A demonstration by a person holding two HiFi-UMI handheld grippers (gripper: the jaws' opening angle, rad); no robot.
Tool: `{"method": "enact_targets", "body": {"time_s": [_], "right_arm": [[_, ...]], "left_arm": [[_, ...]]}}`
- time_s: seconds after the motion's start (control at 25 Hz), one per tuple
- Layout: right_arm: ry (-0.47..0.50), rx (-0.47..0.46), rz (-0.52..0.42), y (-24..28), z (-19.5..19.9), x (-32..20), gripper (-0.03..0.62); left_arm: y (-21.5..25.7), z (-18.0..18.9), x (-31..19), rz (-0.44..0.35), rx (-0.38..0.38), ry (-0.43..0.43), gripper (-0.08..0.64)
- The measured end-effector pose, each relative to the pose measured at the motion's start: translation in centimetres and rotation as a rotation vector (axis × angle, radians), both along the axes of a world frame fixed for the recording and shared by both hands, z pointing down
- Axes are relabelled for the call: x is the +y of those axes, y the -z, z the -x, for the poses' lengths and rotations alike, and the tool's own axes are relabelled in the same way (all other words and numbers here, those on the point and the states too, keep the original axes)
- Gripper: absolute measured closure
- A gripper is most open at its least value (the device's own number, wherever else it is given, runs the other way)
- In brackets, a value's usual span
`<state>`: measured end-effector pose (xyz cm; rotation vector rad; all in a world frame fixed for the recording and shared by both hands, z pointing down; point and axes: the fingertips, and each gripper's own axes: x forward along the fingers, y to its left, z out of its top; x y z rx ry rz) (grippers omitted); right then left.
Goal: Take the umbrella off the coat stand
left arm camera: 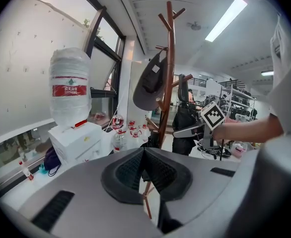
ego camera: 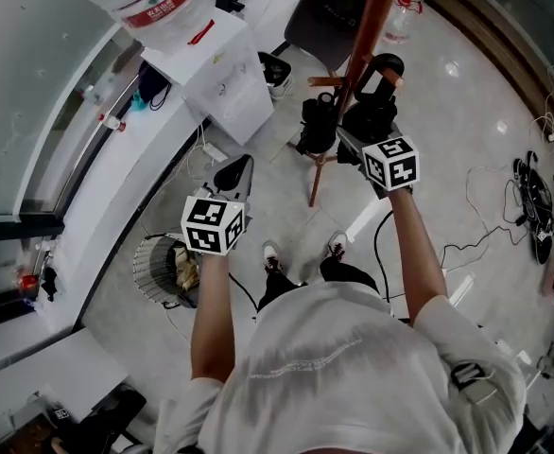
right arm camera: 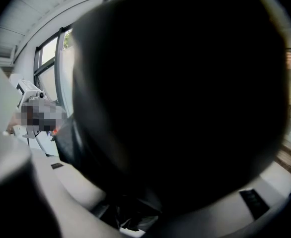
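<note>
We start with the floor (ego camera: 447,130): glossy pale tile with streaked reflections, visible only in the head view. The coat stand (ego camera: 376,12) is a slim pole of reddish-brown wood. The head view cuts off its top, while the left gripper view shows the coat stand (left arm camera: 171,73) up to its crown, with short angled pegs branching off. To the left of the coat stand is a water bottle (left arm camera: 70,90) of clear ribbed plastic with a red label, inverted on a white boxy dispenser (left arm camera: 78,138).

The umbrella (ego camera: 317,126) is folded, black and made of soft creased fabric, and it hangs close against the coat stand. In the left gripper view the umbrella (left arm camera: 185,114) appears just right of the pole. In the right gripper view the umbrella (right arm camera: 185,108) fills nearly the whole field as a dark, blurred mass. We cannot make out its handle or the peg that bears it. A grey brimmed hat (left arm camera: 150,86) hangs on the coat stand's left side, higher than the umbrella.

The right gripper (ego camera: 354,121) is at the umbrella, beside the coat stand. Its own view shows the right gripper (right arm camera: 130,214) with pale jaws clenched on crumpled black umbrella fabric. The left gripper (ego camera: 236,170) is held well left of the coat stand. Its ribbed black pads (left arm camera: 128,170) meet at the tips with nothing between them.
</note>
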<state>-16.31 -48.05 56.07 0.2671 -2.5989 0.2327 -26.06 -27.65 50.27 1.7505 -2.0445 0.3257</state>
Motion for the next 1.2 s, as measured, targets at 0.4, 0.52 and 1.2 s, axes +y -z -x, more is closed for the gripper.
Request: {"method": "enact_targets", "body": {"time_s": [0.4,0.52,1.2], "right_arm": [[-0.093,0.018,-0.033,2.9,-3.4,1.5,0.304],[-0.118,0.024,-0.072,4.2,-4.4,2.0,0.304],[-0.404,-0.082,-0.157,12.0,-13.0,7.9,0.304]], "left_arm": [[2.1,-1.1,0.6,-0.056,-0.011,-0.104,0.546],[3.0,-1.2,0.7,-0.079,-0.021,-0.134,0.546],[8.1,-0.9,0.9,-0.193,-0.131,-0.321,0.546]]}}
